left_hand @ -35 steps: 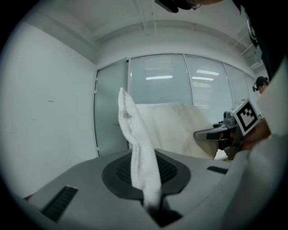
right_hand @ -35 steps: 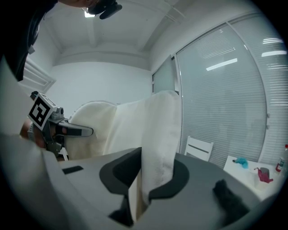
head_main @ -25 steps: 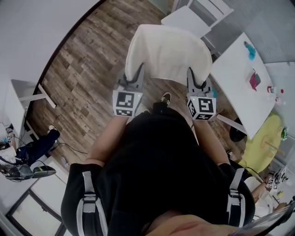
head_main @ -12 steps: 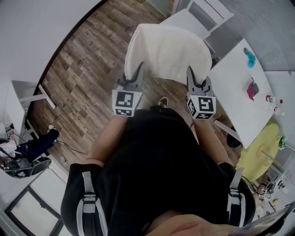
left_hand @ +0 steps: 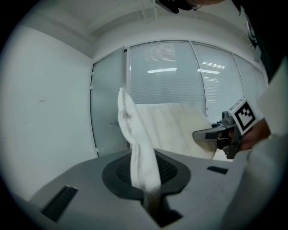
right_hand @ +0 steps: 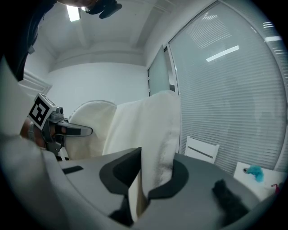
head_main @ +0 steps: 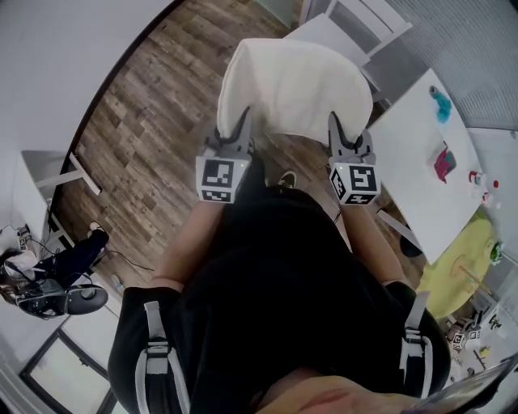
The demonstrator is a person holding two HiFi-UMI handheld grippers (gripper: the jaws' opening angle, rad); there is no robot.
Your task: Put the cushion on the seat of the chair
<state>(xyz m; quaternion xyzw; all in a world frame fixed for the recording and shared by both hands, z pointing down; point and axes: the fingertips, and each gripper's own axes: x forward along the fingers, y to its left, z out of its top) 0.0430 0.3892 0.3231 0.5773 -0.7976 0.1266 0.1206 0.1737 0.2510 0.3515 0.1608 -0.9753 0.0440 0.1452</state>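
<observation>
Mid-carry, left claw (head_main: 241, 121) and right claw (head_main: 337, 128) clamped the cushion (head_main: 295, 85) by its near edge; lowering onto the chair (head_main: 322, 32) ahead seemed next.

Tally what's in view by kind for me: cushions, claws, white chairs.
cushion: 1
claws: 2, left claw and right claw, both shut on the cushion
white chair: 1
Total: 4

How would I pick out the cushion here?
Look above the wood floor, ahead of the person in black. The cushion hangs between the left tool and right tool, each clamped on its edge. It is the only soft cream pad; the table and chair nearby are hard white.
</observation>
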